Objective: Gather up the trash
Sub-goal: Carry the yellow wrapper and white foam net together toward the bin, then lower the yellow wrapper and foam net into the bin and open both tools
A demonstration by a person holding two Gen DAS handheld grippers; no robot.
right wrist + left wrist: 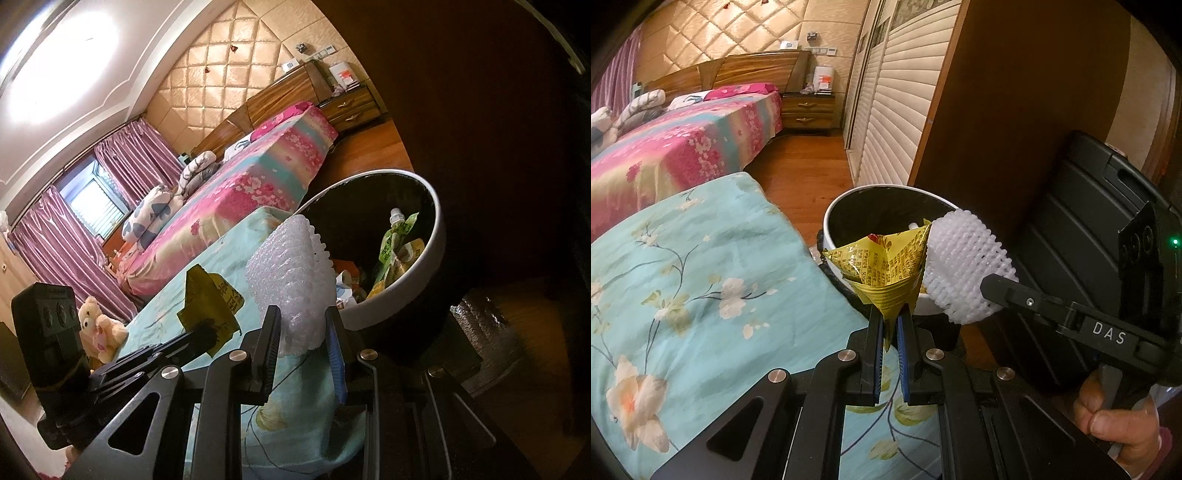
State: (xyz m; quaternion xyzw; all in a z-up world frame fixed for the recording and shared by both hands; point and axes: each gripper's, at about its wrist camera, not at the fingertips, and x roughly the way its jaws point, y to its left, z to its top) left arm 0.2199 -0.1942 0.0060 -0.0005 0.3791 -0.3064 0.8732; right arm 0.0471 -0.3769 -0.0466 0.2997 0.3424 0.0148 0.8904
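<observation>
My left gripper (pixel 891 317) is shut on a yellow snack wrapper (pixel 882 269) and holds it at the near rim of a round white-rimmed trash bin (pixel 827 225) with a black liner. My right gripper (pixel 303 325) is shut on a white foam fruit net (pixel 291 273), held just beside the bin (pixel 439 229). The net (pixel 964 266) and right gripper also show in the left wrist view, right of the wrapper. The wrapper (pixel 210 299) shows in the right wrist view. Several wrappers and a pouch (pixel 395 240) lie inside the bin.
A teal floral bedspread (pixel 683 280) lies left of the bin. A pink floral bed (pixel 683 147), a wooden nightstand (pixel 809 110) and a slatted wardrobe (pixel 905 110) stand behind. A dark wooden panel (pixel 1015 110) rises right of the bin. A teddy bear (pixel 99 325) sits on the teal bed.
</observation>
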